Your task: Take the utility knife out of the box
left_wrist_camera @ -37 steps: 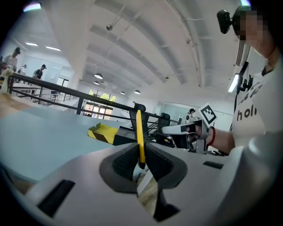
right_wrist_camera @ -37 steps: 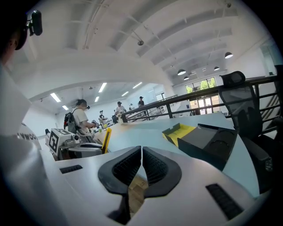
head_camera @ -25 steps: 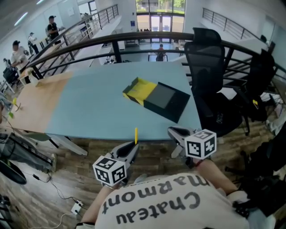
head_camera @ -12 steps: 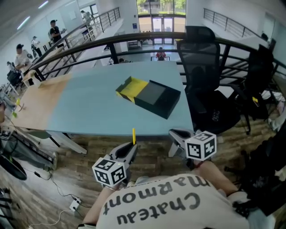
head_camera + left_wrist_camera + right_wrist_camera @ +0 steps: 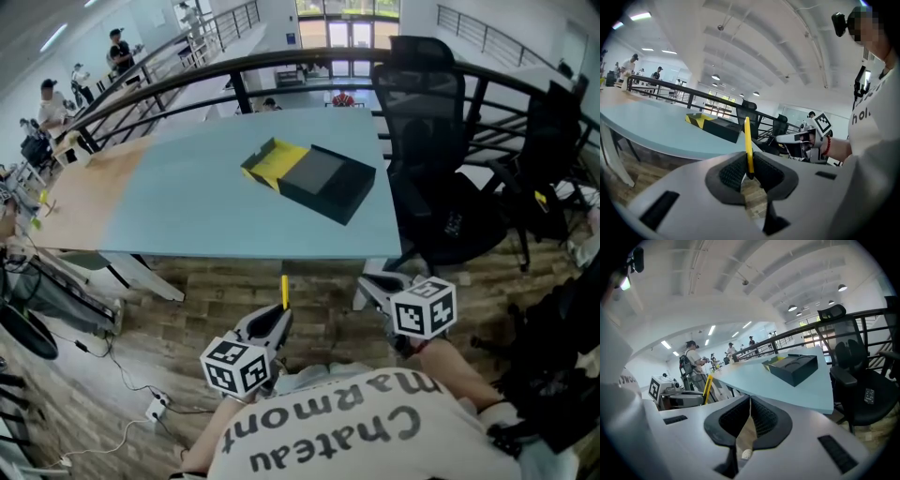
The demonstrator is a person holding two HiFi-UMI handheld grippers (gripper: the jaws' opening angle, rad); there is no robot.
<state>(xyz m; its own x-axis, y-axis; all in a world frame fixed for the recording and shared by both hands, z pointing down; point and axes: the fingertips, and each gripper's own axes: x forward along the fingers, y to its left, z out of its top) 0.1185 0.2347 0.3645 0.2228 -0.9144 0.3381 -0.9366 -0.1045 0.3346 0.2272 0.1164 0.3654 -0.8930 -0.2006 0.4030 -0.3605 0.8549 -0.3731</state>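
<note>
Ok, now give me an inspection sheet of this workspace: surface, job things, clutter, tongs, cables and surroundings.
Surface: table, blue top with a wood-coloured stretch at its left end.
Job's things: black box lies open on the table, yellow flap folded out; yellow utility knife is out of it, upright in the left tongs.
Clutter: nothing seen around the box.
Tongs: left tongs shut on the utility knife; right tongs shut, empty; both short of the table's near edge.
Cables: power plug with its cable lies on the floor at the left.
Surroundings: black office chair at the table's right, railing behind, people far left.
</note>
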